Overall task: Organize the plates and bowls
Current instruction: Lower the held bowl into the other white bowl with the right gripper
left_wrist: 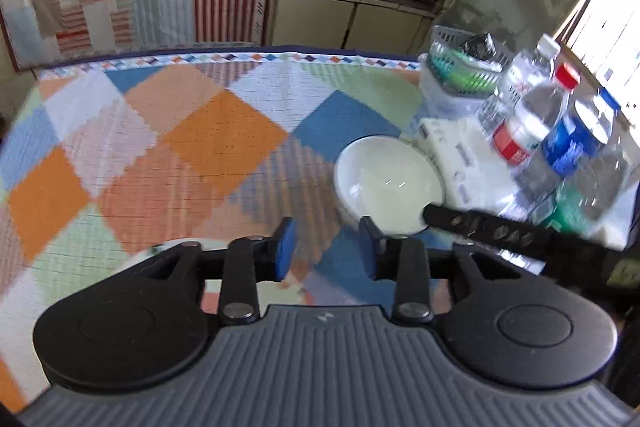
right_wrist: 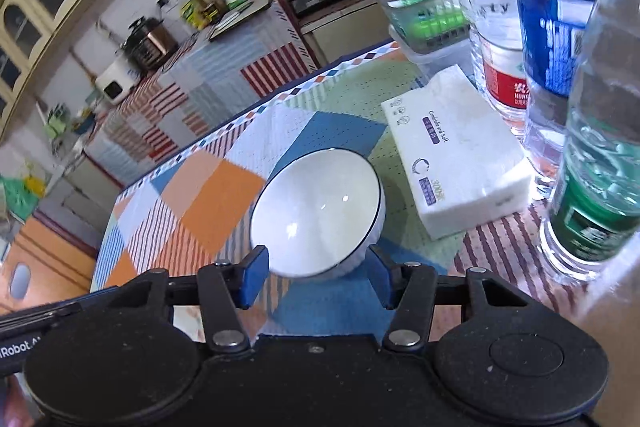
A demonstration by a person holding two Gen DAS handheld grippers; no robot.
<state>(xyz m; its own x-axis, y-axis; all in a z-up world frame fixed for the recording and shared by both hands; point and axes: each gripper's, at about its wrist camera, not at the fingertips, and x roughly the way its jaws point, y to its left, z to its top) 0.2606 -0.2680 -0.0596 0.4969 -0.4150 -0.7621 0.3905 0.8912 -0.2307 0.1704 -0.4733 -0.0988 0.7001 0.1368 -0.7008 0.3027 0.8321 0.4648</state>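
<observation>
A white bowl (left_wrist: 390, 183) with a thin dark rim sits on the patchwork tablecloth (left_wrist: 224, 131), right of centre. In the right wrist view the bowl (right_wrist: 320, 211) lies just beyond my right gripper (right_wrist: 318, 281), which is open with its blue pads on either side of the bowl's near edge, apart from it. My left gripper (left_wrist: 326, 251) is open and empty, left of the bowl. The right gripper's black finger (left_wrist: 480, 223) reaches to the bowl's near right rim. A white plate edge (left_wrist: 188, 247) shows under the left gripper, mostly hidden.
A white tissue pack (right_wrist: 456, 151) lies right of the bowl. Several water bottles (right_wrist: 496, 15) stand at the table's right edge, with a plastic basket (right_wrist: 424, 11) behind them. A stove and counter are beyond the table's far edge (left_wrist: 240, 57).
</observation>
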